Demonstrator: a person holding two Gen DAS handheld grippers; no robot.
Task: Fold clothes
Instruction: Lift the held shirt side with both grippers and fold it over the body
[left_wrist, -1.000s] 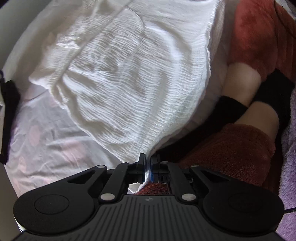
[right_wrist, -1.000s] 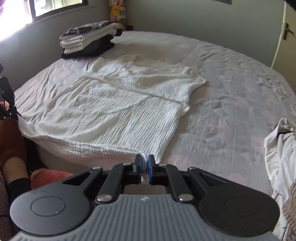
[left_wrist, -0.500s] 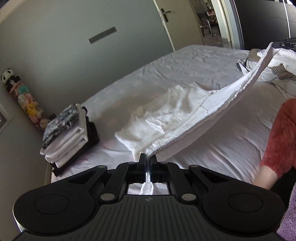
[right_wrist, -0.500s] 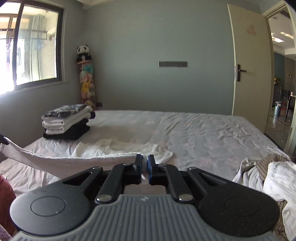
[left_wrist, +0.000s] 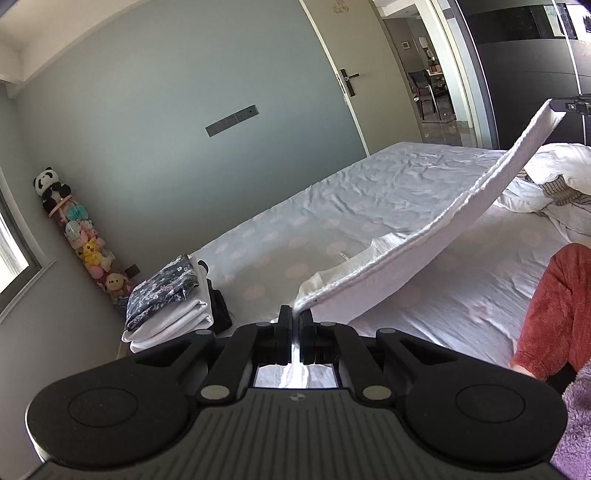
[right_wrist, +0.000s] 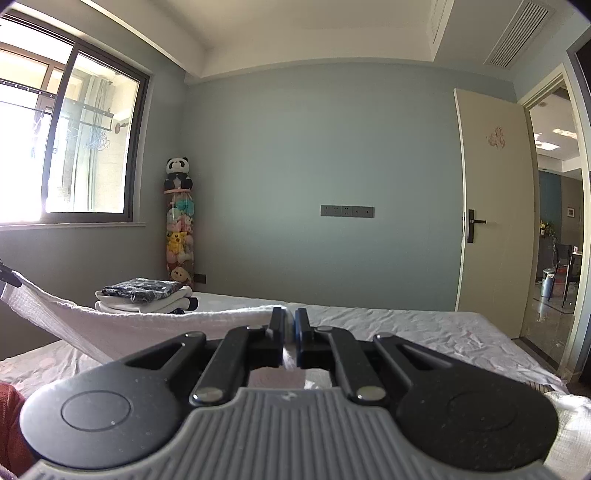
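Note:
A white crinkled garment (left_wrist: 424, 251) hangs stretched above the bed (left_wrist: 369, 192) between both grippers. My left gripper (left_wrist: 295, 317) is shut on one corner of it, with cloth pinched between the jaws. In the left wrist view the far corner runs up to my right gripper (left_wrist: 570, 105) at the top right edge. In the right wrist view my right gripper (right_wrist: 290, 319) is shut on the garment (right_wrist: 122, 328), whose taut edge runs left to the left gripper (right_wrist: 7, 277) at the frame's edge.
A stack of folded clothes (left_wrist: 170, 306) sits at the bed's far left corner, also the stack (right_wrist: 144, 295) in the right wrist view. A heap of unfolded laundry (left_wrist: 554, 184) lies on the right. A person's red sleeve (left_wrist: 554, 310) is near right. A plush-toy column (right_wrist: 179, 221) stands by the wall.
Both grippers have risen and tilted up from the bed, lifting the garment's near edge off the sheet. The garment went from lying flat to hanging stretched in the air.

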